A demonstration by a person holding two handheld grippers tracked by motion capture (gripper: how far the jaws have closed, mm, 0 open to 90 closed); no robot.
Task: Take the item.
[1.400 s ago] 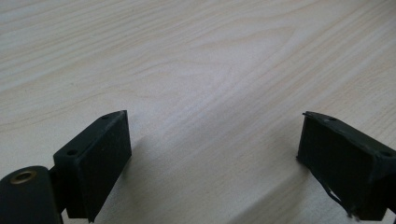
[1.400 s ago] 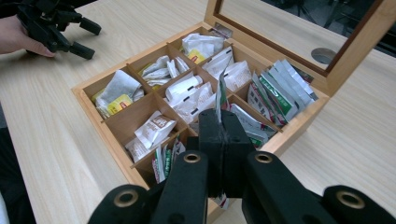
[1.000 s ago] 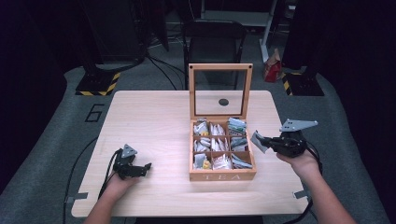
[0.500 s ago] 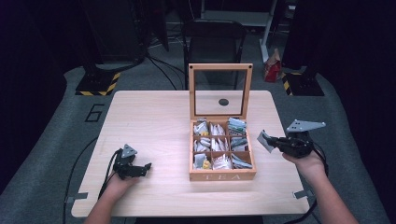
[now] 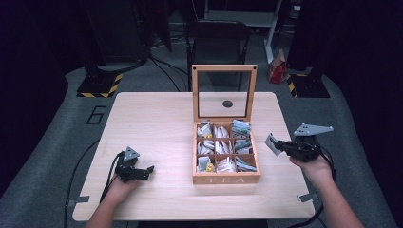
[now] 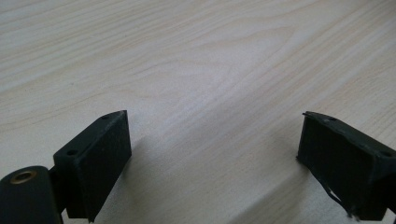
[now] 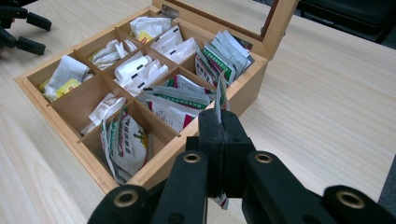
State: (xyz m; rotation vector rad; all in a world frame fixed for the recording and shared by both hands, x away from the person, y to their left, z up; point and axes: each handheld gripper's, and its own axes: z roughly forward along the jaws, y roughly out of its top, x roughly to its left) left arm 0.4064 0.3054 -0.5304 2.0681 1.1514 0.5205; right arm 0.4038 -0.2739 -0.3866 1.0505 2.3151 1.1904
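— What has changed over the last second?

— The right gripper (image 5: 280, 146) has drawn back from the tea box (image 5: 226, 177) toward the right edge of the surface (image 5: 157, 118), carrying a tea packet (image 5: 272, 144). A second ago it was just beside the box's right wall; now it is clear of it, above bare wood. The left gripper (image 5: 141, 171) has stayed put at the near left.

— Start closest to the person, then. The left one?

— It rests low on the surface, jaws spread wide with nothing between them; in its own view there is just pale wood grain between the two black pads.

— And the right?

— Its jaws are pressed together on the tea packet (image 7: 218, 100), which stands edge-on in the right gripper view, its long axis running up from the jaws and toward the box. From above, the packet points left, toward the box.

— The box itself?

— Beyond the packet, near the surface's middle: nine compartments of packets, with its glass lid (image 5: 224, 93) upright at the far side.
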